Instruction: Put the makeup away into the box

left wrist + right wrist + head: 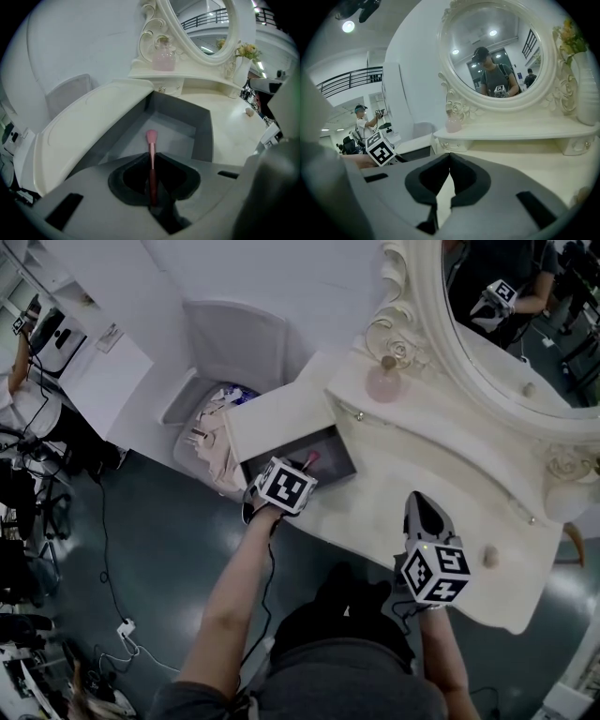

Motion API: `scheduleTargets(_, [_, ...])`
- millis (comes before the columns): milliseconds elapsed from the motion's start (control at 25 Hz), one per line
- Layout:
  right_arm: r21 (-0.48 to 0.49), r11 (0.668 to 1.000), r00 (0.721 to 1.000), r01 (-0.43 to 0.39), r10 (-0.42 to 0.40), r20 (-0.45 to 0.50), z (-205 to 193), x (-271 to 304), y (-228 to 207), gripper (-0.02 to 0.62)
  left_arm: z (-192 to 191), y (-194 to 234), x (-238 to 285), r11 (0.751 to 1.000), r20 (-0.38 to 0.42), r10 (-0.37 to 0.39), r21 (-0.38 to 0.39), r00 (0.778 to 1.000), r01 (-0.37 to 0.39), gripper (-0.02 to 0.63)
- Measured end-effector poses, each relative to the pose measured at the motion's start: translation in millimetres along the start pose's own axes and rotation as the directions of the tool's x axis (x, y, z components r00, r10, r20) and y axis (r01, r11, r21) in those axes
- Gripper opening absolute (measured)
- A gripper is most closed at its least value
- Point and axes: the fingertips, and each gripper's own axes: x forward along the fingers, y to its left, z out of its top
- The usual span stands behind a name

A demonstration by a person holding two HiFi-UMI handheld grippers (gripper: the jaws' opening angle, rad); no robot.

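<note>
Pink makeup brush (151,139), clamped by its handle in the left gripper (153,158), points bristles-first into the open grey box (202,136) in the cream worktop (450,493); best lowered near the box floor before release, while the right gripper (449,157) hovers closed and empty.

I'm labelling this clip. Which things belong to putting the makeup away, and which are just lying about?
Belongs to the job:
- pink makeup brush, clamped in the left gripper
- open grey box below it

Lying about:
- pink bottle
- mirror
- vase of flowers
- basket of cloth
- right gripper, shut and empty
</note>
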Motion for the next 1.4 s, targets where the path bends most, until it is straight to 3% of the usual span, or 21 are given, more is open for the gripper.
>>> scheduleTargets(160, [0.005, 1.0, 1.0, 0.007, -0.007, 0.007, 1, -5, -4, 0.005, 3, 2, -3, 1.0, 0.019, 0.017, -0.002, 1.0, -0.016, 0.083])
scheduleTargets(360, [0.01, 1.0, 1.0, 0.011, -0.011, 0.014, 2, -10, -8, 0.005, 19, 3, -19, 0.999, 0.111, 0.049, 0.0, 0.993, -0.05, 0.097])
scheduleTargets(760, [0.042, 0.998, 0.997, 0.055, -0.057, 0.056, 6, -38, -25, 0.005, 80, -38, -71, 0.994, 0.335, 0.054, 0.075, 0.941, -0.084, 0.097])
scheduleTargets(1120, [0.111, 0.981, 0.981, 0.159, -0.17, 0.092, 2, -83, -75, 0.005, 123, -130, -74, 0.978, 0.414, -0.107, 0.206, 0.904, 0.021, 0.097])
scheduleTargets(1280, [0.143, 0.965, 0.966, 0.219, -0.235, 0.111, -2, -110, -103, 0.005, 135, -184, -64, 0.952, 0.404, -0.195, 0.298, 0.894, 0.073, 0.097])
scheduleTargets(1400, [0.18, 0.943, 0.946, 0.28, -0.303, 0.115, -11, -135, -126, 0.005, 144, -231, -55, 0.917, 0.382, -0.276, 0.38, 0.882, 0.121, 0.103])
